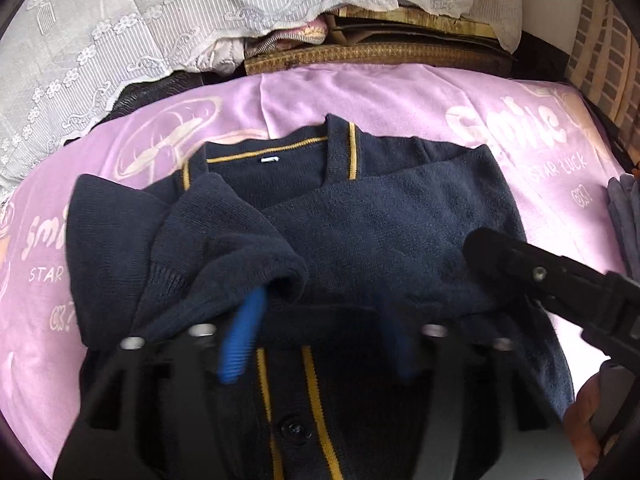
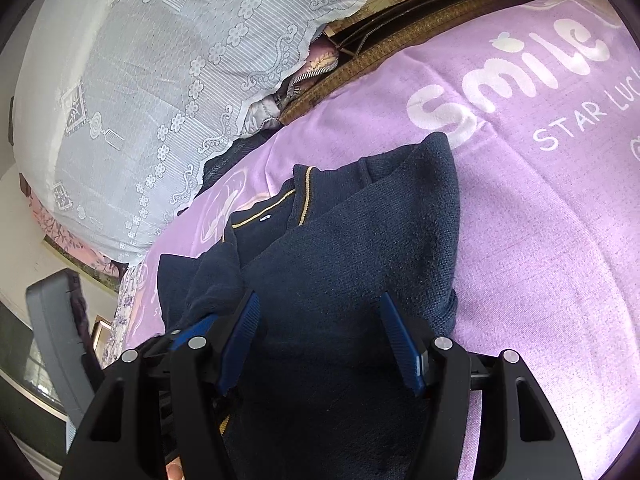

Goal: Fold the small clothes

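In the left wrist view, a navy cardigan (image 1: 360,216) with yellow trim lies on a lilac blanket (image 1: 360,92) printed with "Smile" and "Star Luck". Its collar points to the far side, and both sleeves are folded in over the chest. The left gripper (image 1: 320,320) sits low over the garment's near half with its jaws spread; the left blue finger (image 1: 244,336) is tucked under the cuff of the left sleeve (image 1: 224,248), while the right finger is blurred. Whether any cloth is pinched cannot be told. The right gripper (image 1: 540,276) reaches in from the right edge, its black tip resting over the cardigan's right side. Beyond the blanket lie a white lace cover (image 1: 120,40) and a woven mat (image 1: 380,54).

In the right wrist view, the right gripper (image 2: 320,340) hovers over the folded right sleeve (image 2: 380,240), its blue fingers (image 2: 400,344) wide apart and holding nothing. The cardigan (image 2: 320,280) sits in the near centre of the blanket (image 2: 540,220), collar toward the far left. The left gripper's blue tip (image 2: 192,332) shows at the garment's left edge. A grey chair (image 2: 56,340) stands at near left.
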The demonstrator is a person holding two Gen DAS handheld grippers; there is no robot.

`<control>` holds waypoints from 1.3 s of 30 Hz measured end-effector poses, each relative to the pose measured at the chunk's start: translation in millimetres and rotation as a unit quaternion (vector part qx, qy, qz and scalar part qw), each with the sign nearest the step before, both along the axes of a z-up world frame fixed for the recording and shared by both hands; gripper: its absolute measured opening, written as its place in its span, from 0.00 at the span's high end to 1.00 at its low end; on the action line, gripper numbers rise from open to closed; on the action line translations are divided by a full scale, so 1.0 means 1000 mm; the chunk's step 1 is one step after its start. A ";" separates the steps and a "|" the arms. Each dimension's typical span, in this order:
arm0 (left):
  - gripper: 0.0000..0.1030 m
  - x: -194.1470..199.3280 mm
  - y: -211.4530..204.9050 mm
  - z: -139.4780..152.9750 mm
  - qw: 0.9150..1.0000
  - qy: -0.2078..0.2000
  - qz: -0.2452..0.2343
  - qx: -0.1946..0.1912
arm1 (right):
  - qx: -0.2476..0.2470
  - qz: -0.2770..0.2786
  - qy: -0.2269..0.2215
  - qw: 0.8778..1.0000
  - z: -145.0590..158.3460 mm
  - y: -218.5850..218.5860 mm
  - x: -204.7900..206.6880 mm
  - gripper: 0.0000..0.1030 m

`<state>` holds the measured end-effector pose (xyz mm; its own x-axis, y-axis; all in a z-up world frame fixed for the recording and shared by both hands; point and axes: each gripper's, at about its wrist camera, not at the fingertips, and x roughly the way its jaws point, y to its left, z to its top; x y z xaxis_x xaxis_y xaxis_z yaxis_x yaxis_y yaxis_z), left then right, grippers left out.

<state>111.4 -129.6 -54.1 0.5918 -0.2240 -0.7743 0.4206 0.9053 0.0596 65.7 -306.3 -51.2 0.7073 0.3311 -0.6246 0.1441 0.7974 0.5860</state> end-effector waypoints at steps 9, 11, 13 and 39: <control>0.04 -0.039 0.072 0.051 0.997 -0.059 -0.010 -0.052 | -0.022 0.008 -0.006 1.000 0.007 0.007 0.000 0.39; 0.04 -0.036 0.097 0.057 0.996 -0.064 0.011 -0.067 | -0.031 0.021 -0.011 0.999 0.010 0.014 -0.001 0.38; 0.04 -0.025 0.119 0.058 0.993 -0.073 0.056 -0.068 | -0.051 0.042 -0.017 0.998 0.017 0.026 -0.001 0.38; 0.04 0.080 0.223 -0.031 0.960 0.080 0.255 -0.087 | -0.505 0.272 -0.076 0.815 0.023 0.247 0.037 0.72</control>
